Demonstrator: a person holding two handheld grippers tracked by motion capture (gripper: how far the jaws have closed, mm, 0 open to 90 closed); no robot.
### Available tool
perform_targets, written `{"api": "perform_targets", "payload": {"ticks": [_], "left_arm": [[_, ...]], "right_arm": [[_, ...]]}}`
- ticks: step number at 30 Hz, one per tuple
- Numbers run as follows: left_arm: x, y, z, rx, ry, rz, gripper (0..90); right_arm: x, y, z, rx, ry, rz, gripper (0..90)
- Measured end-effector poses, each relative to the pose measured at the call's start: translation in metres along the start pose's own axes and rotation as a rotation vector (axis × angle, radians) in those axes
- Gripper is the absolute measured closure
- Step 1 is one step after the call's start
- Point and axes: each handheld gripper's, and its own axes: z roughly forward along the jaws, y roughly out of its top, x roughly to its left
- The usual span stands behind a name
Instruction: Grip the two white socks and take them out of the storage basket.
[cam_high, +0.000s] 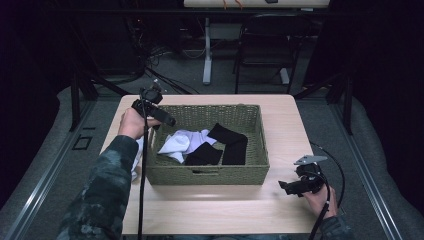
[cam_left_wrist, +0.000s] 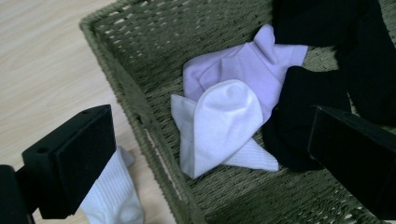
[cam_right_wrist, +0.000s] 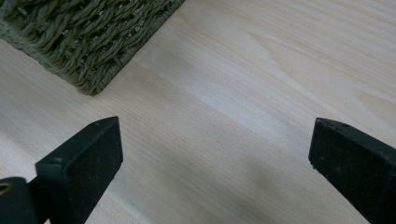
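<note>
Black jaws of our left gripper (cam_left_wrist: 205, 154) stand spread above the basket (cam_left_wrist: 135, 100), pinching nothing; the white sock (cam_left_wrist: 224, 123) lies straight ahead between them, long axis running away. Our right gripper (cam_right_wrist: 215, 163), also spread and empty, sits well apart over the table (cam_right_wrist: 261, 84).

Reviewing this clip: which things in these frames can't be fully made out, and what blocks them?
- White sock on the table, left gripper view: partly behind a black jaw, cut by the bottom edge; in the high view the sleeve and basket hide most of it.
- Black socks, left gripper view: cut by the top and right edges; their number is unclear.
- Basket corner, right gripper view: the rest cut off by the top and left edges.
</note>
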Motion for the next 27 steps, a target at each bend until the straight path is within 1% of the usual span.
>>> {"api": "perform_targets", "payload": {"ticks": [6, 9, 11, 12, 14, 17, 20, 27], "left_arm": [[-0.006, 0.000, 0.015, 0.033, -0.010, 0.009, 1.3], [-0.010, 0.000, 0.022, 0.040, -0.015, 0.013, 1.9], [-0.013, 0.000, 0.027, 0.054, -0.015, 0.018, 2.4], [-0.014, 0.000, 0.030, 0.064, -0.016, 0.029, 2.9], [-0.017, -0.001, 0.037, 0.075, -0.023, 0.028, 3.6], [-0.020, -0.002, 0.045, 0.091, -0.031, 0.038, 4.8], [-0.022, -0.005, 0.054, 0.113, -0.034, 0.047, 6.2], [-0.027, -0.011, 0.073, 0.164, -0.039, 0.063, 13.0]], "right_arm": [[0.000, 0.000, 0.000, 0.003, 0.001, -0.003, 2.3], [0.000, 0.000, 0.000, 0.000, 0.000, -0.002, 2.3], [-0.001, 0.000, -0.001, 0.008, -0.002, -0.005, 2.3], [-0.001, 0.000, -0.001, 0.007, -0.003, -0.004, 2.3], [-0.001, 0.000, -0.001, 0.005, 0.000, -0.001, 2.2], [-0.001, 0.000, -0.001, 0.008, -0.005, -0.003, 2.3], [-0.001, 0.000, -0.001, 0.009, -0.001, -0.004, 2.3], [-0.001, -0.001, -0.001, 0.004, -0.002, -0.003, 2.3]]}}
